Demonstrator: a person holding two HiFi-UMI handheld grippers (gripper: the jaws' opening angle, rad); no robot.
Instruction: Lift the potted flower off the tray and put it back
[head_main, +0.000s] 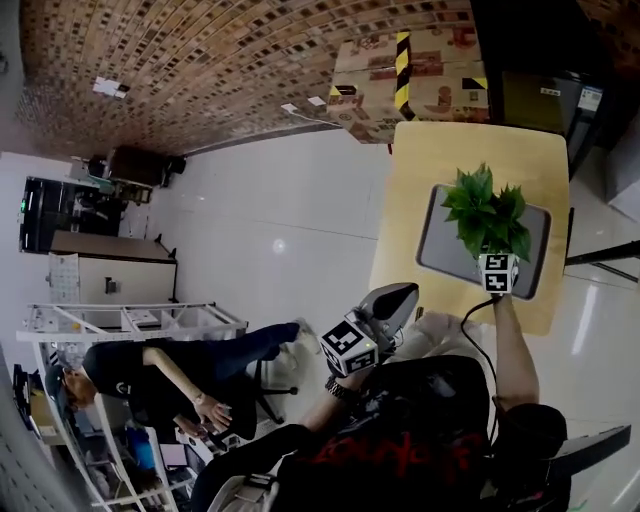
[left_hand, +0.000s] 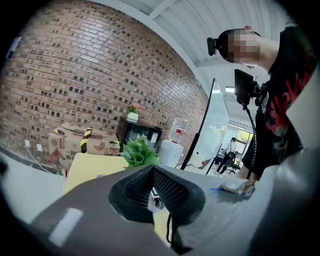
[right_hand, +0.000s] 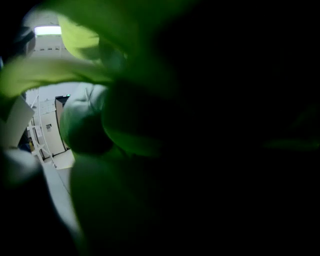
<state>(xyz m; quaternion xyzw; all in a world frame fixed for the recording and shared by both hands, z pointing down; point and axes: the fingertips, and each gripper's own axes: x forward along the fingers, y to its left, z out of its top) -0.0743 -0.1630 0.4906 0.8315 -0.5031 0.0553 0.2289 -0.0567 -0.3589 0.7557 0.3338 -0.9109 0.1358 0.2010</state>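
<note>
The potted flower (head_main: 487, 215), a bushy green plant, stands on the grey tray (head_main: 437, 235) on the wooden table (head_main: 450, 150). My right gripper (head_main: 498, 272) reaches into the plant from the near side. Only its marker cube shows; the jaws are buried under leaves. The right gripper view is filled with dark blurred leaves (right_hand: 120, 115), so the jaws and the pot are hidden. My left gripper (head_main: 405, 292) hangs off the table's near left corner, close to my body. Its black pads (left_hand: 151, 169) meet at the tips with nothing held. The plant (left_hand: 139, 151) shows beyond them.
Cardboard boxes (head_main: 410, 75) with yellow-black tape stand past the table's far end against a brick wall. A dark cabinet (head_main: 545, 60) is at the far right. A seated person (head_main: 170, 385) and a metal rack (head_main: 130, 320) are on the left across the white floor.
</note>
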